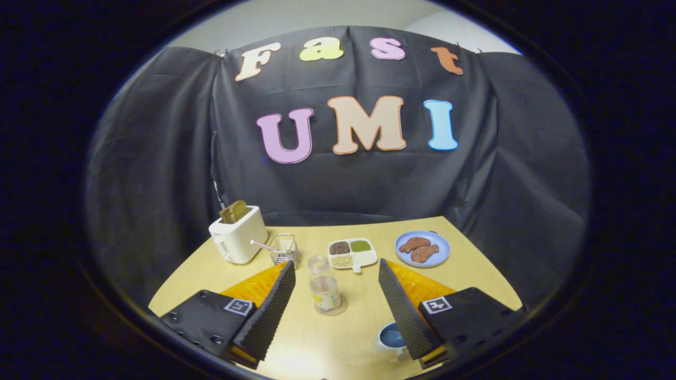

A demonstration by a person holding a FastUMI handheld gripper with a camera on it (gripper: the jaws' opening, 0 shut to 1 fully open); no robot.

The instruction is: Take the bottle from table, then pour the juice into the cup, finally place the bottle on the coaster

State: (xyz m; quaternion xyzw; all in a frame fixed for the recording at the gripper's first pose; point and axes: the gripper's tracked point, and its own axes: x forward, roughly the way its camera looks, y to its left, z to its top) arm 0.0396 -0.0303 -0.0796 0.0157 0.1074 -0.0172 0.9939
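Note:
A small clear bottle point(324, 285) with a little pale juice stands upright on a round clear coaster point(331, 307) on the wooden table point(475, 274). It sits between my two fingers, nearer the left one, touching neither. My gripper point(335, 274) is open wide and hovers above the table. A pale blue cup point(391, 336) with dark liquid inside sits close under the right finger point(404, 306), partly hidden by it.
Beyond the fingers stand a white toaster point(238, 240) with bread in it, a small wire basket point(283, 248), a white divided dish of grains point(352, 253) and a blue plate with two brown pieces point(422, 248). Black cloth walls the back and sides.

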